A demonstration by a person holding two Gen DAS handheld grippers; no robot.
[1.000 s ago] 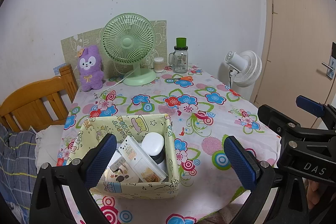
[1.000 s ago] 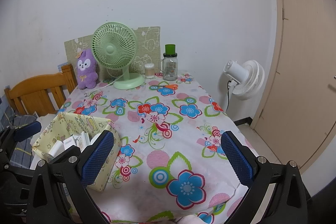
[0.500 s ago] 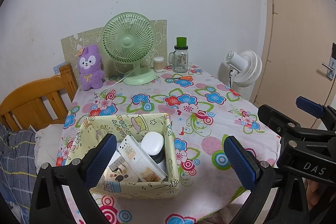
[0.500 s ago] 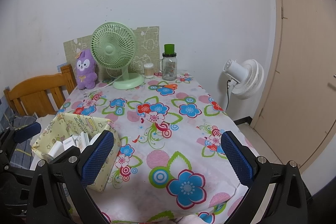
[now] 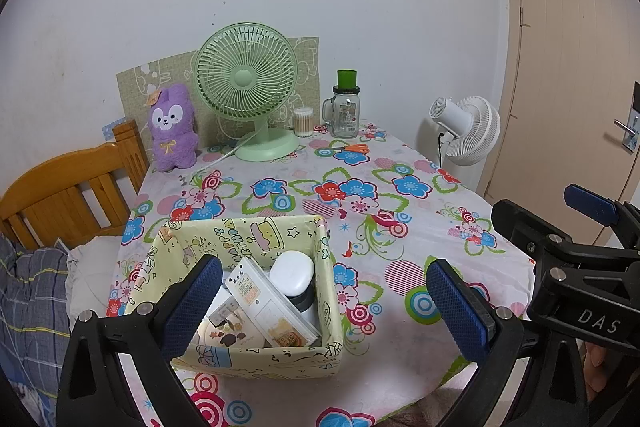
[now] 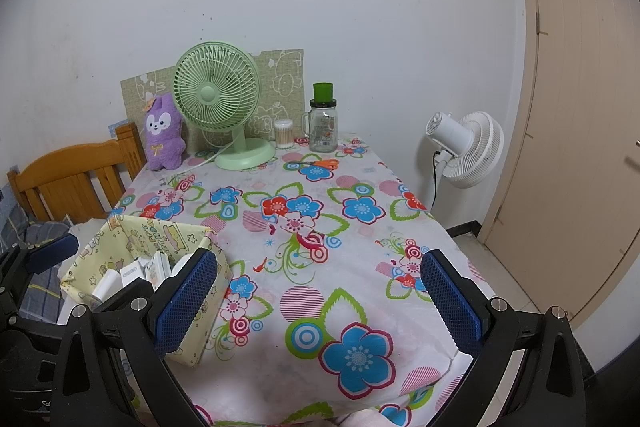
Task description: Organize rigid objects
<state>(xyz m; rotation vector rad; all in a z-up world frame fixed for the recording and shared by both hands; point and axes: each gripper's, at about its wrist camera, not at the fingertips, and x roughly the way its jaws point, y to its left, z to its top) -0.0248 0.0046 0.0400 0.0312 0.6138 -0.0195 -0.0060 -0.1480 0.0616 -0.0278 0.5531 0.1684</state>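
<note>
My left gripper's near finger covers part of the storage box contents. The label print on the white boxes inside is too small to read. The bed frame is cut off at the left edge.

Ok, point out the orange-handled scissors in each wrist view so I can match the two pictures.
Left wrist view: the orange-handled scissors lie flat on the flowered tablecloth, upper middle, in front of the clear glass jar with the green lid.
Right wrist view: the scissors lie near the picture's middle, again just in front of the jar.
Shared landmark: the green desk fan, left of the jar.
</note>
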